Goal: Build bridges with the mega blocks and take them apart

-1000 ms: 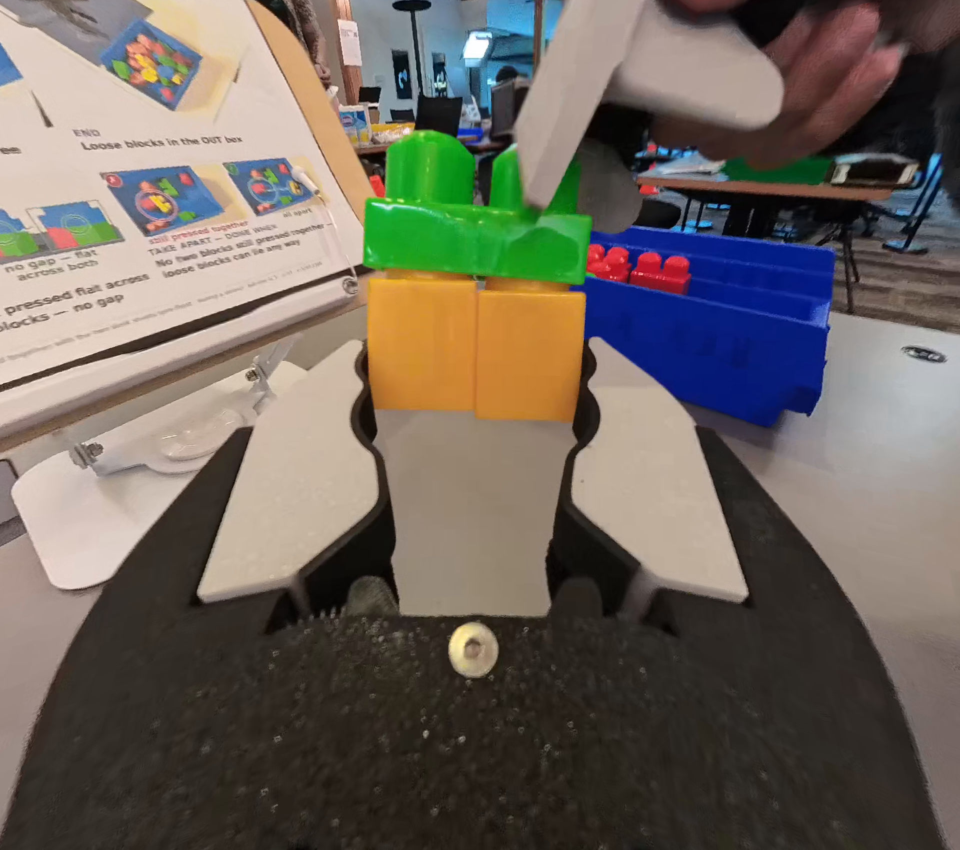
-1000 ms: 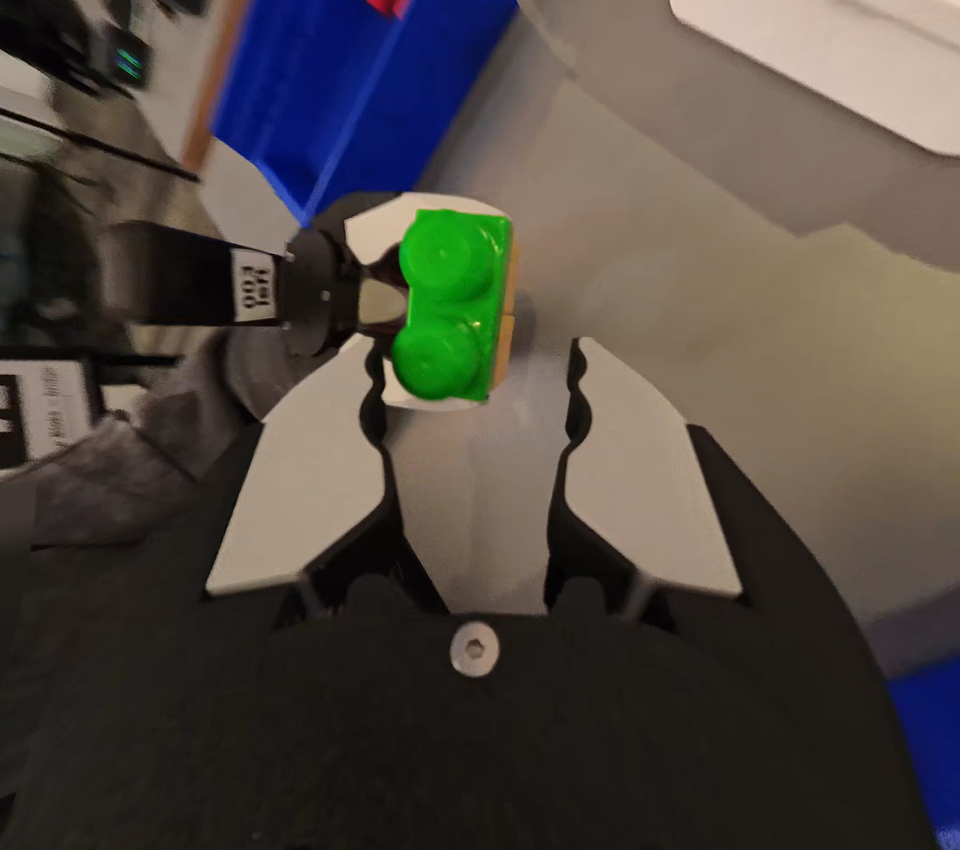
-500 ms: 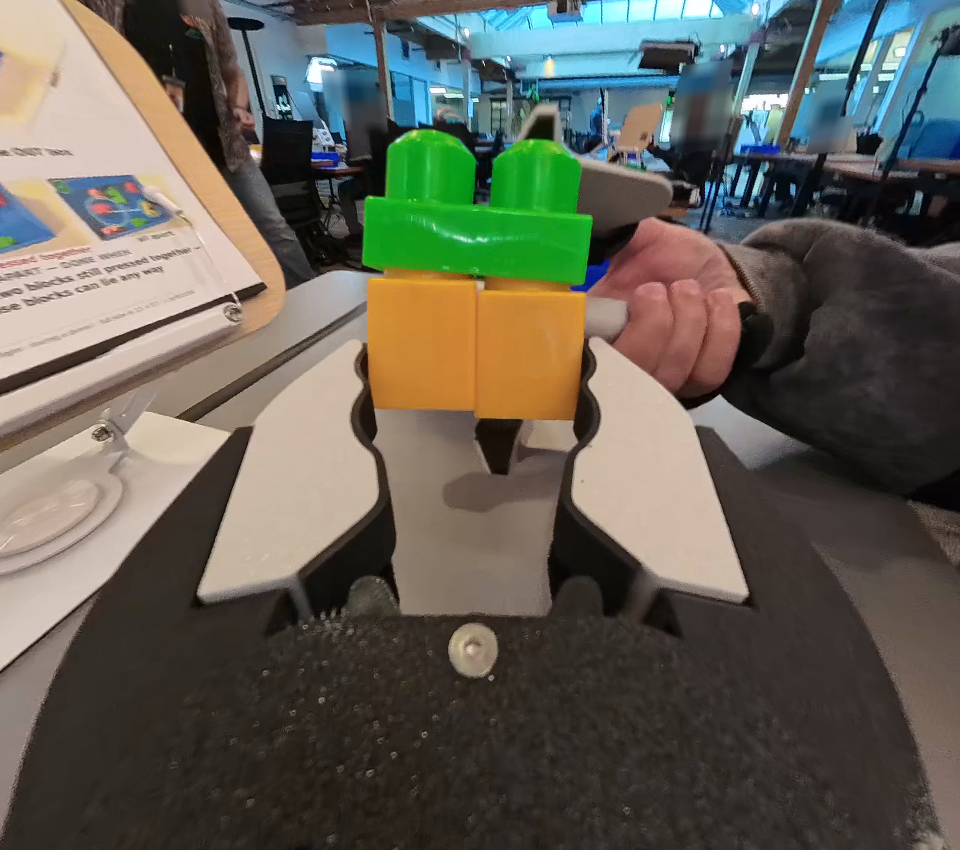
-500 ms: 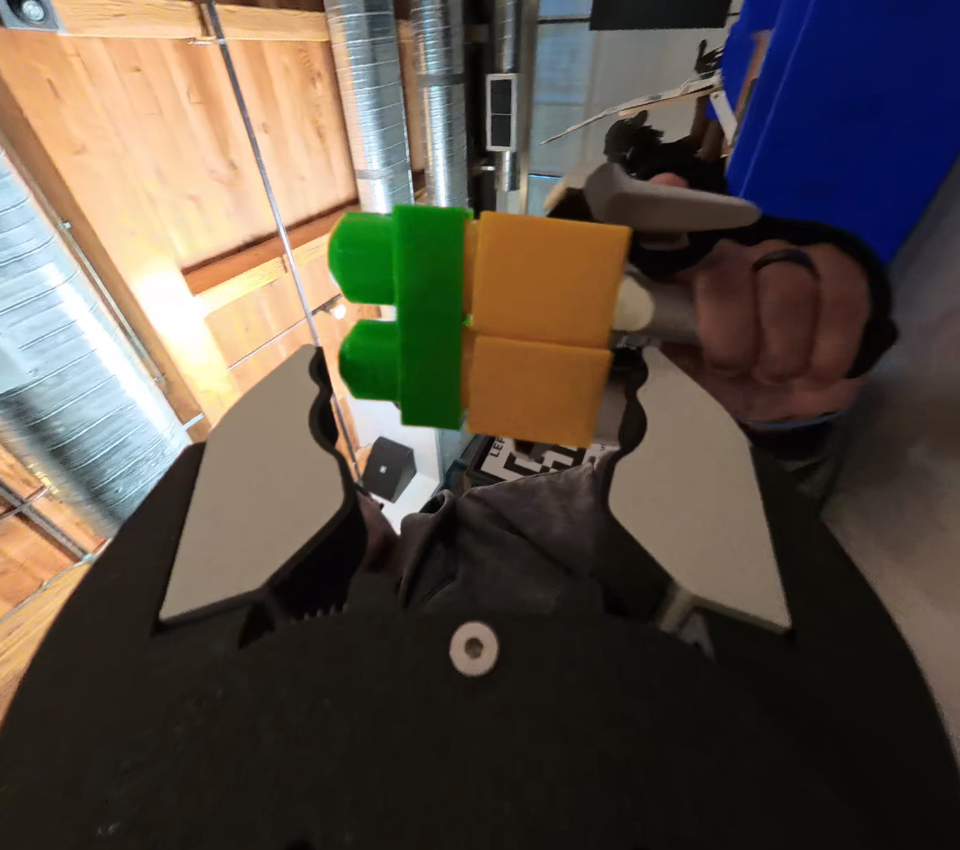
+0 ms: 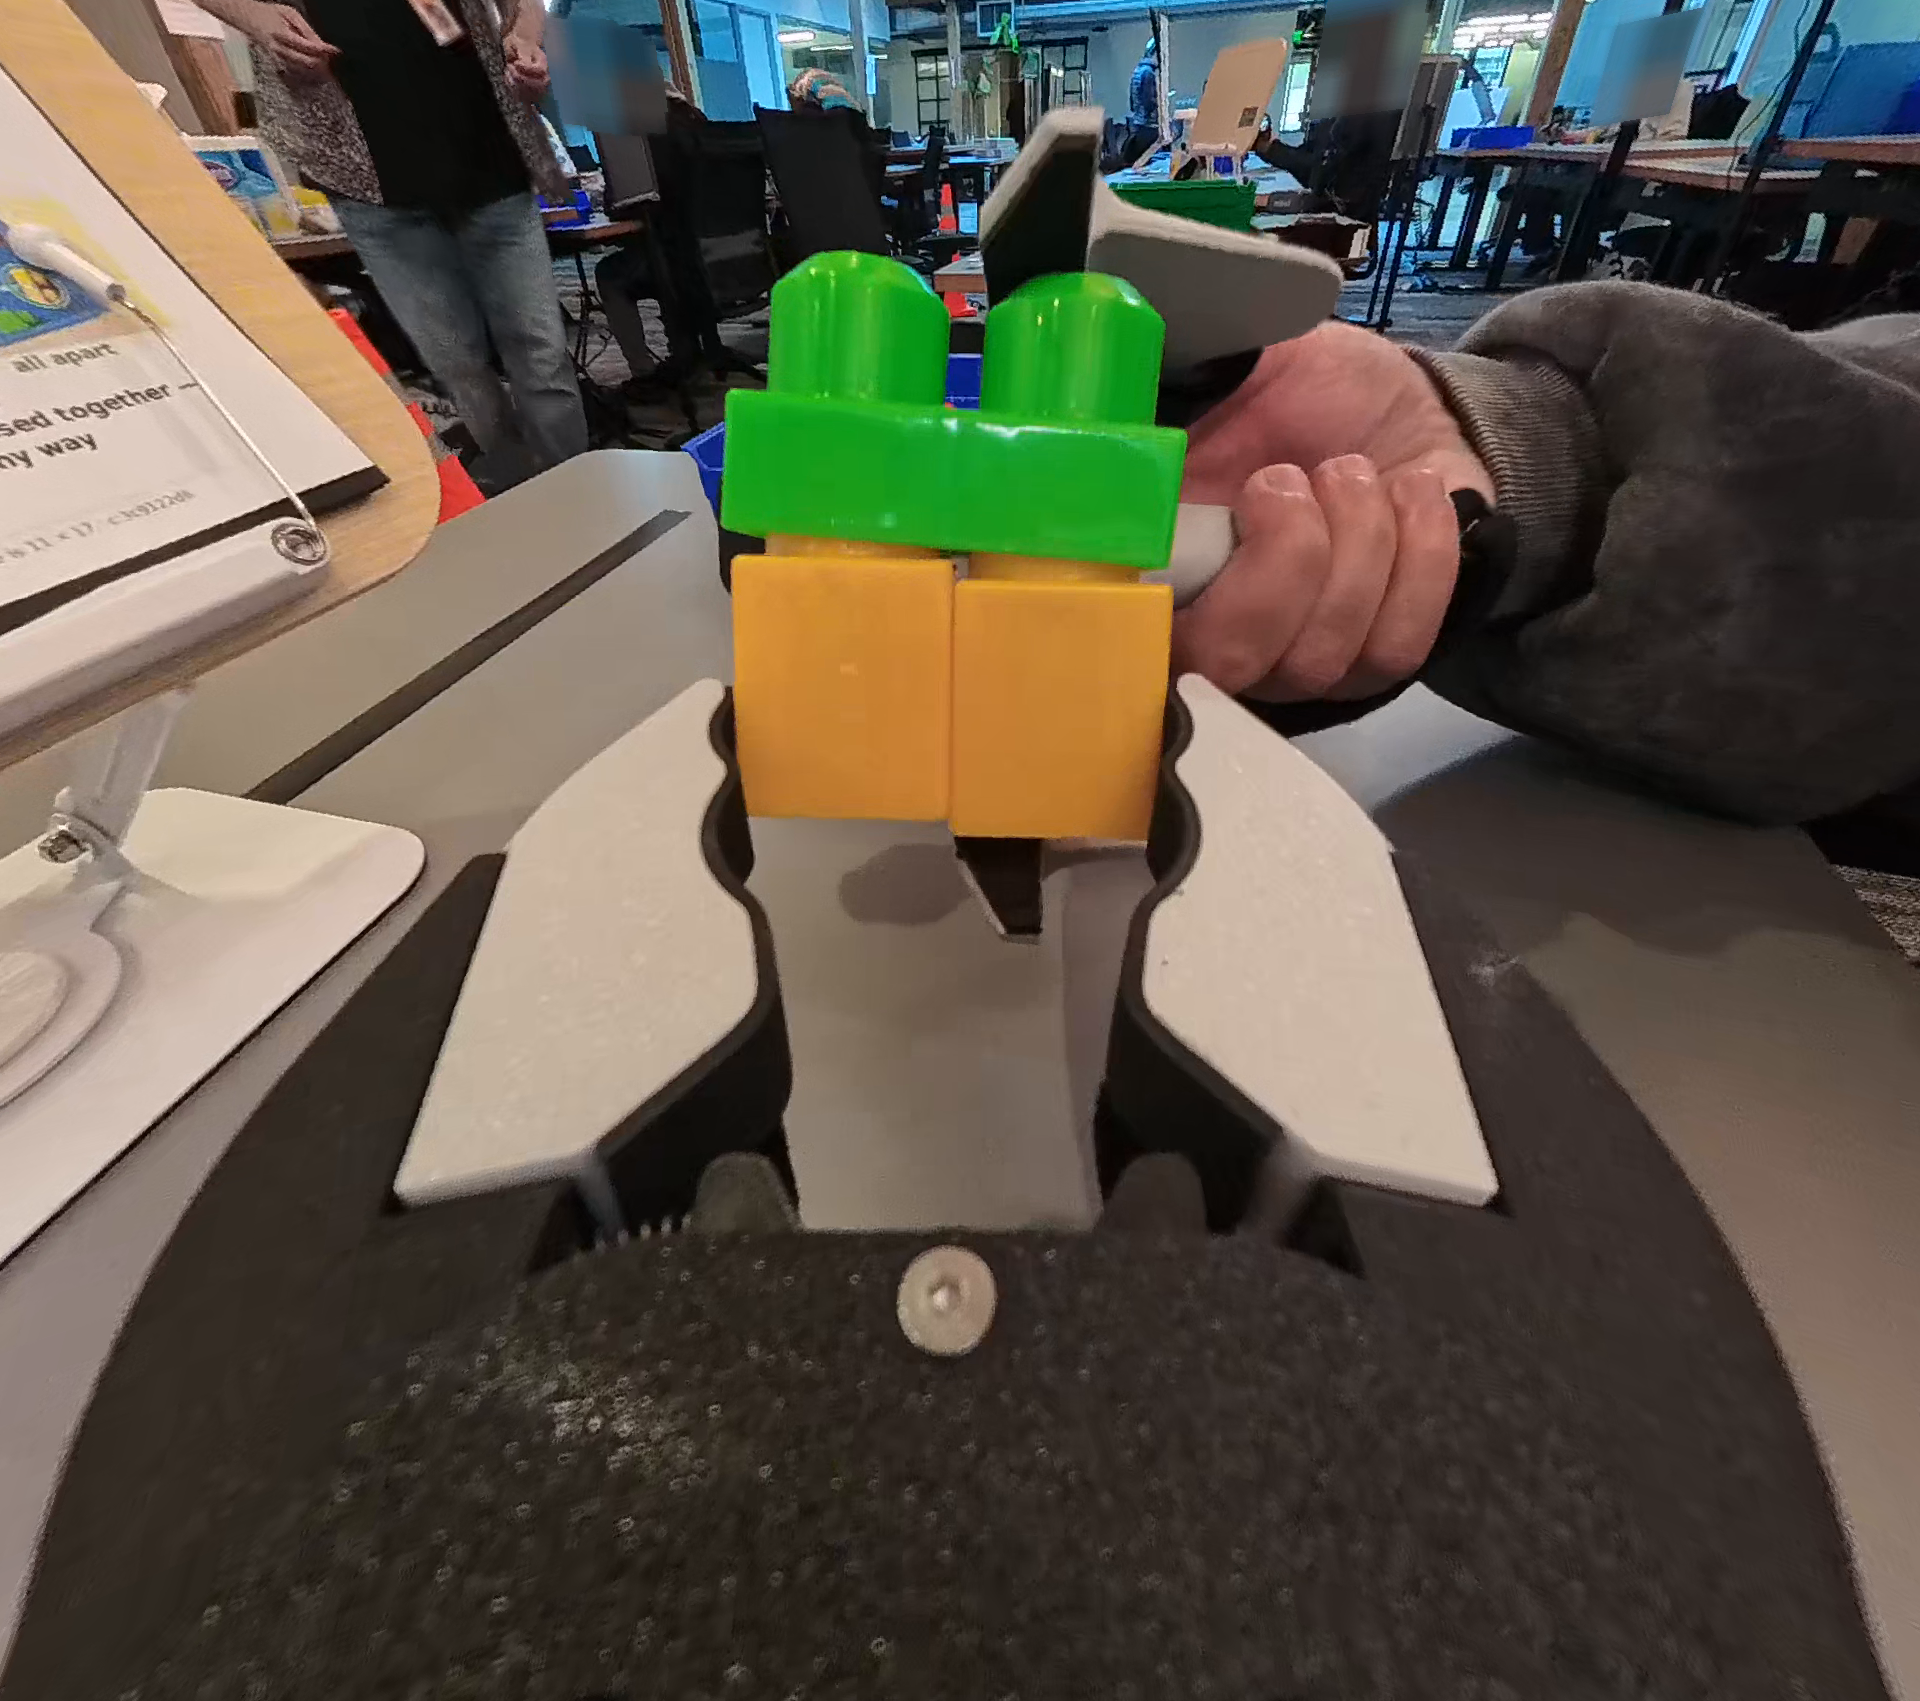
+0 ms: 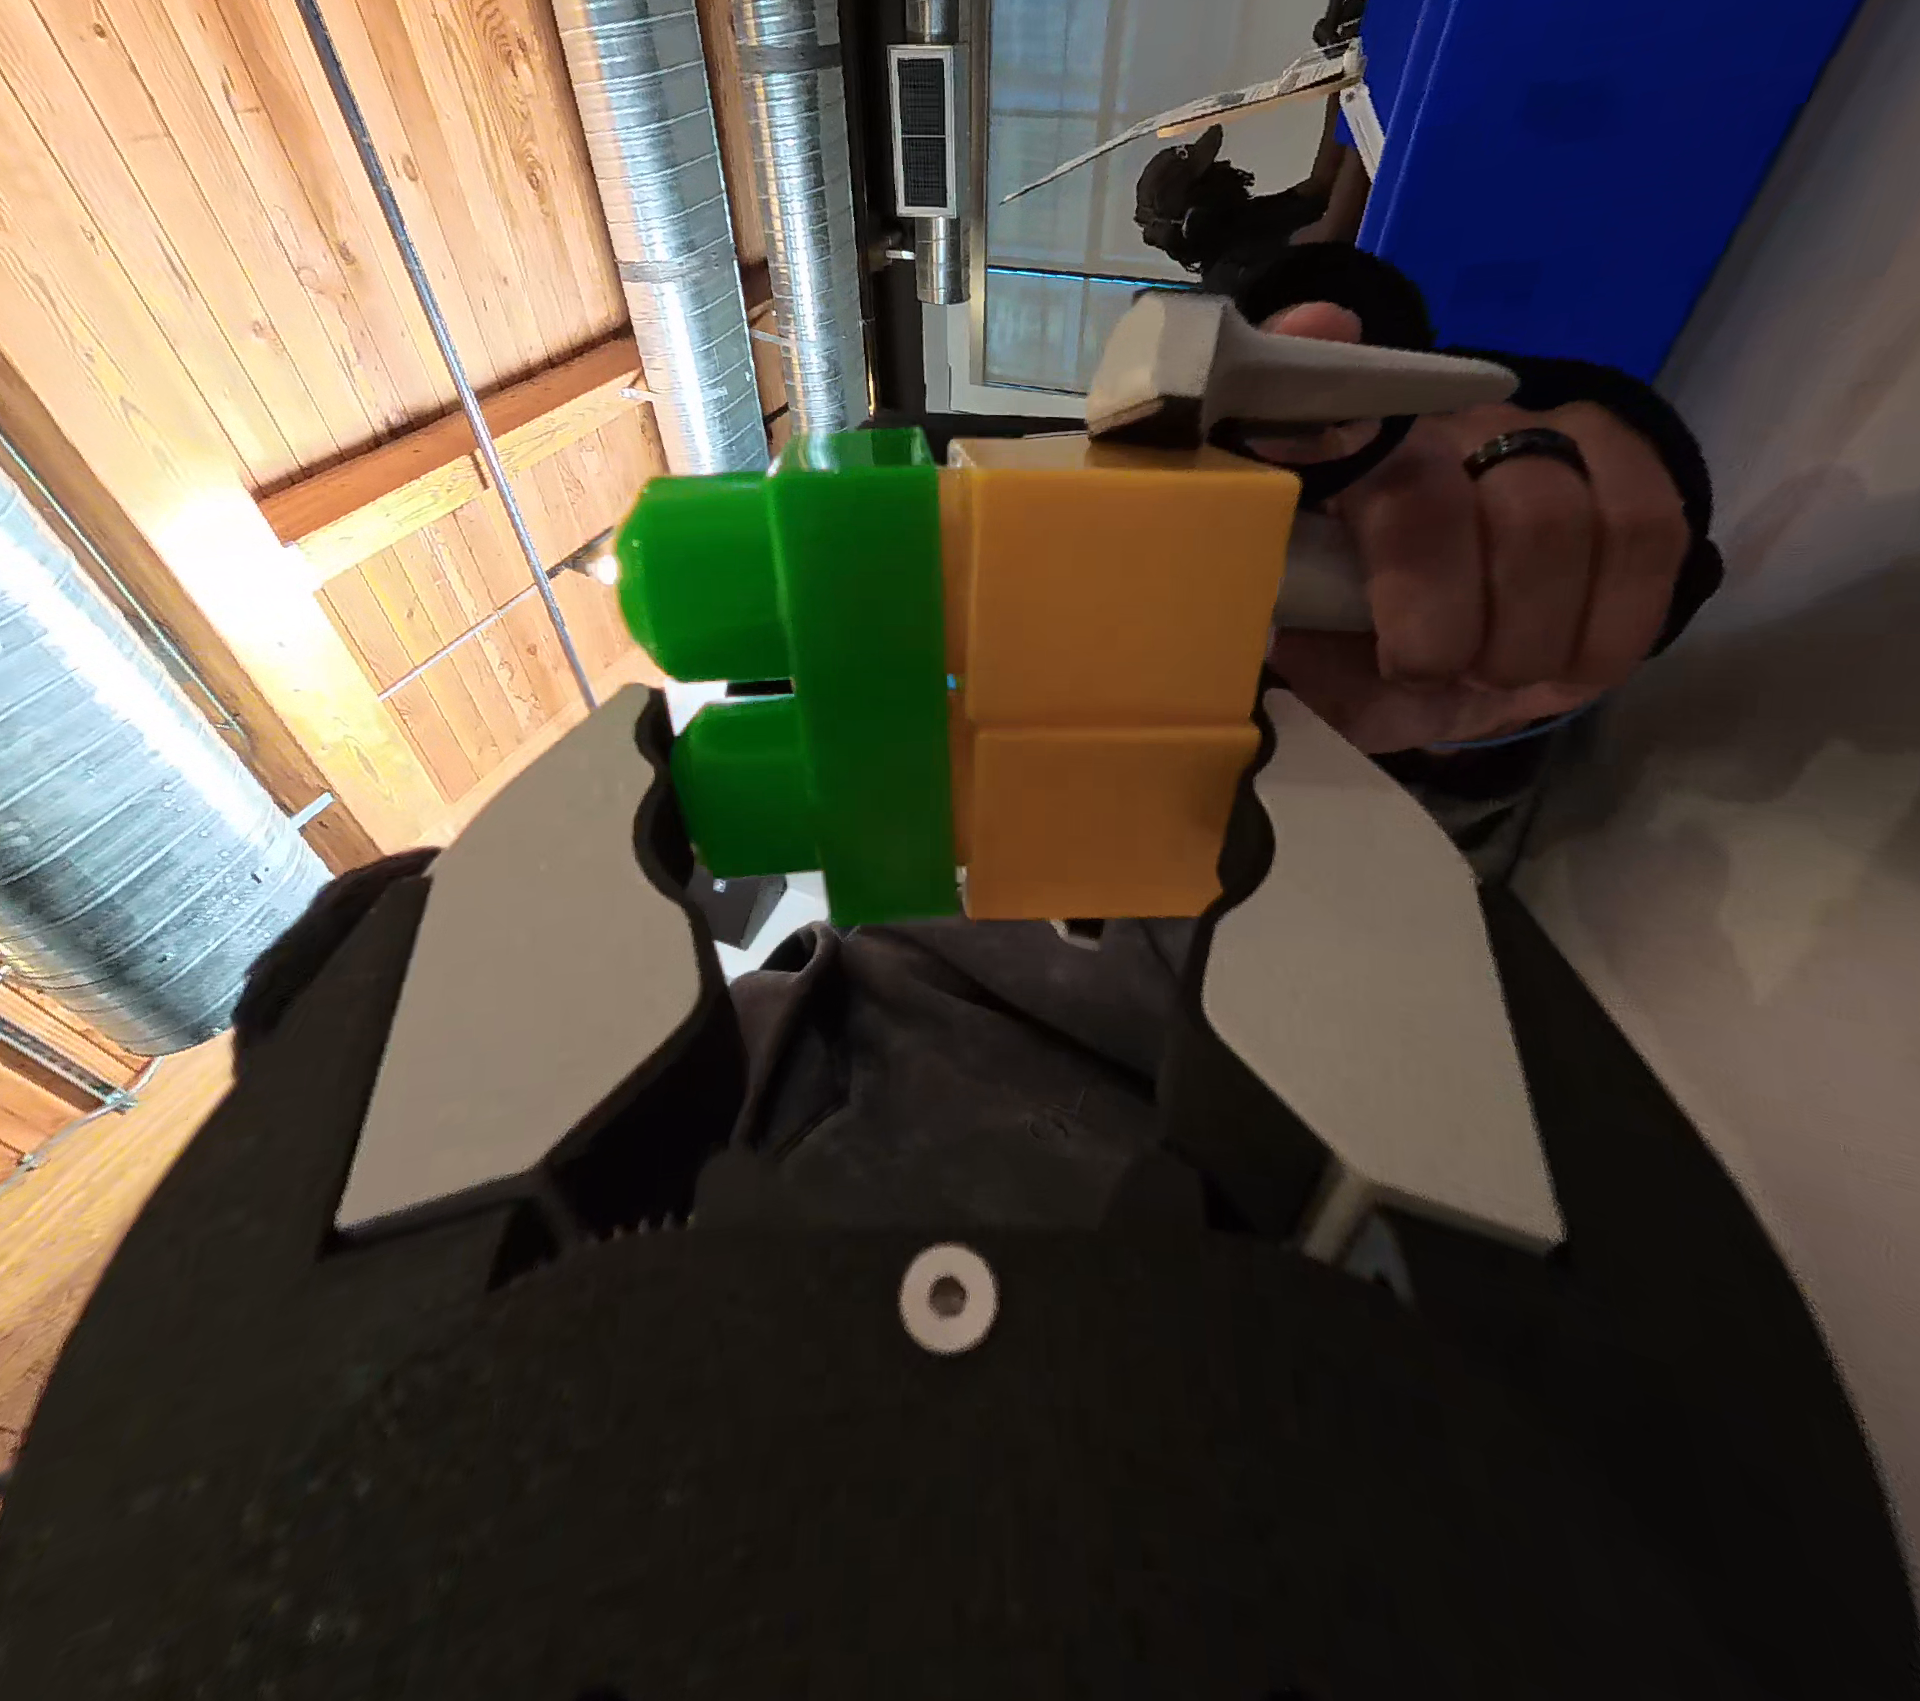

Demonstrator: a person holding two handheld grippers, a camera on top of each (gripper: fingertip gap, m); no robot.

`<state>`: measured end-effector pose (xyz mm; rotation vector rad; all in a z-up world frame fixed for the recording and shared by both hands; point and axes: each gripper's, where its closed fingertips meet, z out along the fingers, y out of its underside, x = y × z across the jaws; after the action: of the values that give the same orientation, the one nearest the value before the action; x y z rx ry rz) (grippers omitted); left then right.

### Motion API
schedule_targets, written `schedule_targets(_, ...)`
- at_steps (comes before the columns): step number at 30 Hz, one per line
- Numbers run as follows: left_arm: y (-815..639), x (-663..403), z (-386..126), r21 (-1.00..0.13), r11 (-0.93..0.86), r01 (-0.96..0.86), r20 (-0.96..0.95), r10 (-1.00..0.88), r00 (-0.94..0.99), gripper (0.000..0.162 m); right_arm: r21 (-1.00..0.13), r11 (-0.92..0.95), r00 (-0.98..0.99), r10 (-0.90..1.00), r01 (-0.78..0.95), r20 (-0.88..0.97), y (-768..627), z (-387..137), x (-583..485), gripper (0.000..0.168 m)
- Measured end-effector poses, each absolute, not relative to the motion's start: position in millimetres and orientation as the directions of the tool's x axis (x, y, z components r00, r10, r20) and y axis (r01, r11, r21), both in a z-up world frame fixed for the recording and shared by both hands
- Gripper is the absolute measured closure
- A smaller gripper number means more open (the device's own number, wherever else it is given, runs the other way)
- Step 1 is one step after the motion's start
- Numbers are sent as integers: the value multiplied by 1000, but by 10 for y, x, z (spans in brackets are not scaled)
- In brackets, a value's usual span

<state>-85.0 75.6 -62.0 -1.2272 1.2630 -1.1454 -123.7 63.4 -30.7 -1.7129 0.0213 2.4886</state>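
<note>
A bridge of one green block [image 5: 956,488] pressed across two yellow blocks [image 5: 842,685] is held above the grey table. My left gripper [image 5: 951,716] is shut on the two yellow blocks from their sides. My right gripper [image 6: 951,737] is open and rolled sideways. Its fingers straddle the bridge, one by a green stud [image 6: 727,799], the other by the underside of the near yellow block [image 6: 1101,820]. In the left wrist view one right finger [image 5: 1195,269] shows behind the studs and the other's tip below the yellow blocks. The left finger [image 6: 1247,389] lies on the far yellow block [image 6: 1112,581].
An instruction board [image 5: 156,404] on a white stand [image 5: 208,882] is at the left. A hand and grey sleeve [image 5: 1662,508] lie to the right over the table [image 5: 1714,1080]. A person [image 5: 416,41] stands at the back left. A blue bin [image 6: 1662,41] is beside the right gripper.
My right gripper swung from above the bridge to sideways behind it, then moved forward so its open fingers straddle it. My left gripper turned right, still holding the bridge.
</note>
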Motion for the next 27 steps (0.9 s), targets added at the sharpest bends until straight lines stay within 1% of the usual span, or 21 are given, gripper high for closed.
schedule_targets(6, 781, -826, -728, -993, 44, -108, -46, -999, 21, 87, -71, -990, -316, 105, -119, -943, 654, -404, -1207, 70)
schedule_targets(13, 757, -834, -705, -993, 43, -108, -44, -999, 10, 87, -89, -991, -307, 116, -101, -945, 614, -383, -1225, 70)
schedule_targets(15, 754, -838, -698, -993, 43, -106, -44, -999, 6, 87, -89, -991, -314, 115, -95, -942, 609, -378, -1229, 71)
schedule_targets(19, 747, -850, -658, -995, 33, -92, -34, -999, 6, 87, -48, -994, -369, 82, -100, -926, 618, -337, -1230, 70)
schedule_targets(22, 743, -859, -635, -995, 49, -90, -50, -999, 13, 87, -58, -990, -396, 106, -132, -912, 617, -324, -1219, 69)
schedule_targets(25, 751, -877, -593, -997, 31, -71, -32, -999, 14, 87, -57, -983, -401, 125, -177, -908, 690, -377, -1182, 52)
schedule_targets(27, 751, -887, -575, -998, 27, -58, -27, -1000, 11, 87, -38, -978, -430, 125, -206, -894, 779, -364, -1128, 51)
